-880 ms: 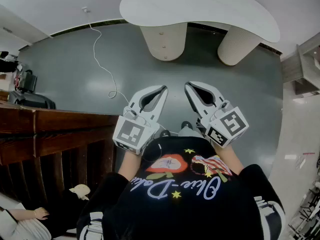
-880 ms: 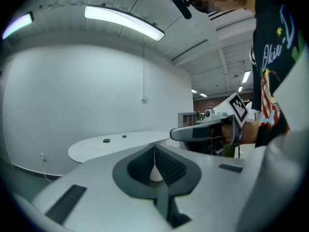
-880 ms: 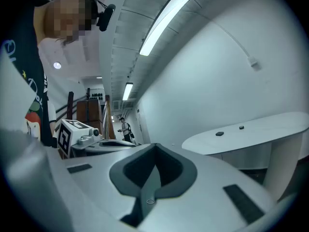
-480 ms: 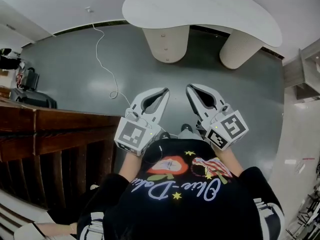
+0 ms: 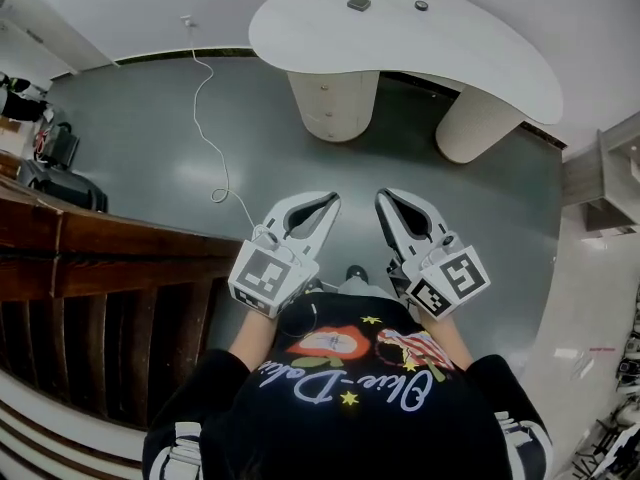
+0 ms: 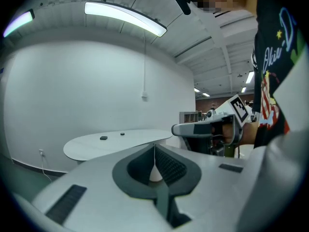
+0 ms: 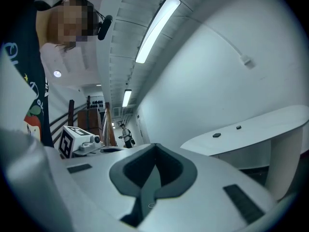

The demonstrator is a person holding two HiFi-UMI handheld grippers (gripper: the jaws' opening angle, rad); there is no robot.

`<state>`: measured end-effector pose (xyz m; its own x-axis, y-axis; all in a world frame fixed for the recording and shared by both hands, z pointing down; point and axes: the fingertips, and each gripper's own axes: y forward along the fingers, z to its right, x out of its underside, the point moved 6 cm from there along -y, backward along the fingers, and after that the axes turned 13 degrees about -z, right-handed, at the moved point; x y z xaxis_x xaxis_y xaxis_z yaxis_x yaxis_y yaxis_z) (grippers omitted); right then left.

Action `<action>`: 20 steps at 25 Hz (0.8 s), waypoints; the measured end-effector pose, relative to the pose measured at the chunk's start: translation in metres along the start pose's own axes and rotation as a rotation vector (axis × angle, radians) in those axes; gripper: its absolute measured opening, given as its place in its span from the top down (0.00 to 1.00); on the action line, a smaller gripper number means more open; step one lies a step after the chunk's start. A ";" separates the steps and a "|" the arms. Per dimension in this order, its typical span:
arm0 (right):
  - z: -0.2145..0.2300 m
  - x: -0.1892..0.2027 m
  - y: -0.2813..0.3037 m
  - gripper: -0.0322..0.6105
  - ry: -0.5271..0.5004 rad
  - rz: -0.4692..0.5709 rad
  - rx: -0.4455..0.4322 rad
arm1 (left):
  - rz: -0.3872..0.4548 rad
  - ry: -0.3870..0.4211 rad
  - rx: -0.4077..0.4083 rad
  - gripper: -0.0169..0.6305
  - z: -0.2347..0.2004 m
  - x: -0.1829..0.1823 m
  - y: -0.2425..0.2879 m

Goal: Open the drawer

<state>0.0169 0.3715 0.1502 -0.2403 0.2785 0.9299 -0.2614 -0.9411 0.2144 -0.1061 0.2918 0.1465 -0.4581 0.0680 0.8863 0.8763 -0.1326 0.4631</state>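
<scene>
A white curved table point(image 5: 450, 38) stands ahead on two rounded pedestals. The left pedestal point(image 5: 333, 103) has small knobs on its front, like drawer fronts. My left gripper point(image 5: 330, 200) and right gripper point(image 5: 385, 196) hang side by side over the grey floor, well short of the table. Both are shut with nothing between their jaws. In the left gripper view the jaw tips point(image 6: 154, 146) meet in front of the table point(image 6: 116, 141), and the right gripper point(image 6: 207, 128) shows beside them. In the right gripper view the jaws point(image 7: 154, 146) are likewise shut.
A dark wooden railing point(image 5: 100, 258) runs along the left. A white cable point(image 5: 210, 128) trails across the floor from the wall. Two small dark objects point(image 5: 358, 4) point(image 5: 421, 6) lie on the tabletop. A person point(image 7: 126, 134) stands far off in a corridor.
The view has shifted: table and grippers sit slightly lower in the picture, and the seated person at bottom left has left the frame. Both grippers stay shut, side by side.
</scene>
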 end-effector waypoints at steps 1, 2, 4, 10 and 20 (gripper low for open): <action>0.005 -0.001 -0.004 0.95 0.004 0.004 0.002 | 0.005 -0.001 0.000 0.96 0.002 -0.002 0.004; 0.011 -0.001 -0.009 0.95 0.005 0.006 0.004 | 0.012 -0.001 -0.003 0.96 0.005 -0.005 0.009; 0.020 -0.002 -0.018 0.95 0.000 0.007 0.009 | 0.022 0.000 -0.014 0.96 0.009 -0.009 0.015; 0.036 0.004 -0.029 0.95 0.009 -0.005 -0.020 | 0.007 -0.025 -0.079 0.96 0.016 -0.008 0.018; 0.046 0.006 -0.019 0.95 0.028 -0.012 -0.071 | -0.019 -0.061 -0.154 0.96 0.005 -0.003 0.012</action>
<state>0.0630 0.3820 0.1655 -0.2622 0.2956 0.9186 -0.3302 -0.9220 0.2024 -0.0937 0.2953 0.1494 -0.4604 0.1310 0.8780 0.8323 -0.2804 0.4783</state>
